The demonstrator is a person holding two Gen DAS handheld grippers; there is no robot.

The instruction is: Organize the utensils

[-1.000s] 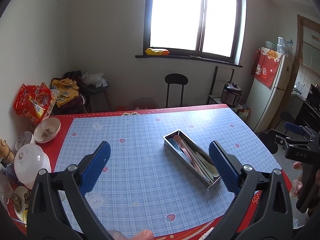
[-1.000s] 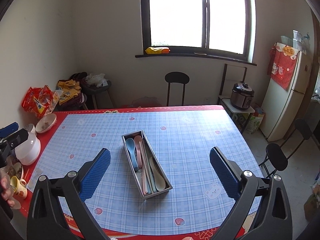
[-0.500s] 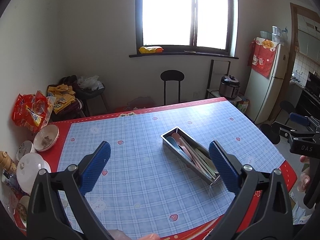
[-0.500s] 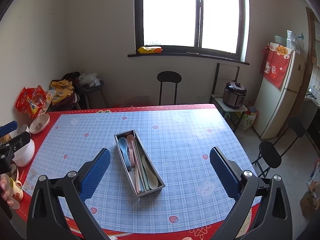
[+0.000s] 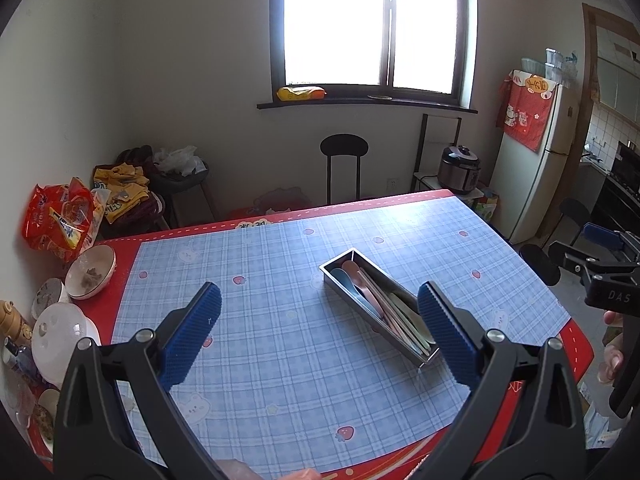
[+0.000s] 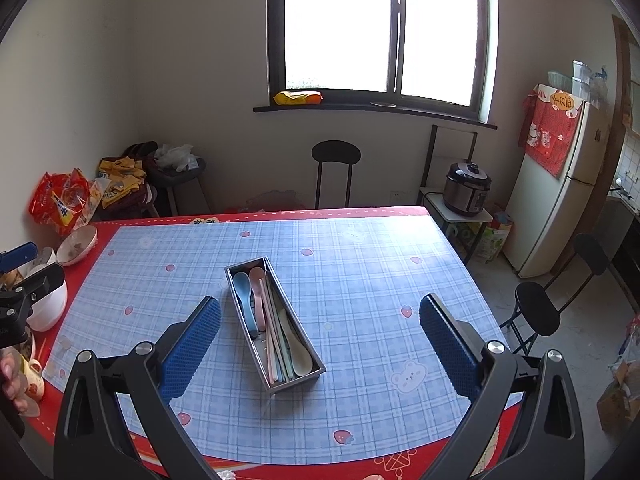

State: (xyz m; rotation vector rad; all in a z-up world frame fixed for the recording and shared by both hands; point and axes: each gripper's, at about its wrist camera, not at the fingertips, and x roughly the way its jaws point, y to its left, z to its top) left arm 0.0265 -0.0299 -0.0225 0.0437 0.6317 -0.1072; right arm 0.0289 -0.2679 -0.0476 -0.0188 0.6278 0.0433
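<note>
A steel utensil tray (image 5: 344,264) (image 6: 308,354) lies on the blue checked tablecloth (image 5: 280,312) (image 6: 360,280). Inside it rest a blue spoon (image 6: 244,300), a pink spoon (image 6: 258,292), a pale green spoon (image 6: 298,352) and several chopsticks. My left gripper (image 5: 318,332) hangs open above the near table edge, nothing between its blue pads. My right gripper (image 6: 320,344) is also open and empty, high over the table with the tray seen between its fingers. Each gripper appears at the edge of the other's view.
Bowls (image 5: 90,272) (image 6: 76,244), a white lidded bowl (image 5: 60,336), cups and a red snack bag (image 5: 56,220) crowd the table's left side. Behind the table stands a black stool (image 5: 344,148). Further stools (image 6: 536,308), a rice cooker (image 6: 466,188) and a fridge (image 6: 560,184) are at the right.
Both grippers have drawn back and up from the table, so the tray looks smaller and farther. Both stay open; the tray has not moved.
</note>
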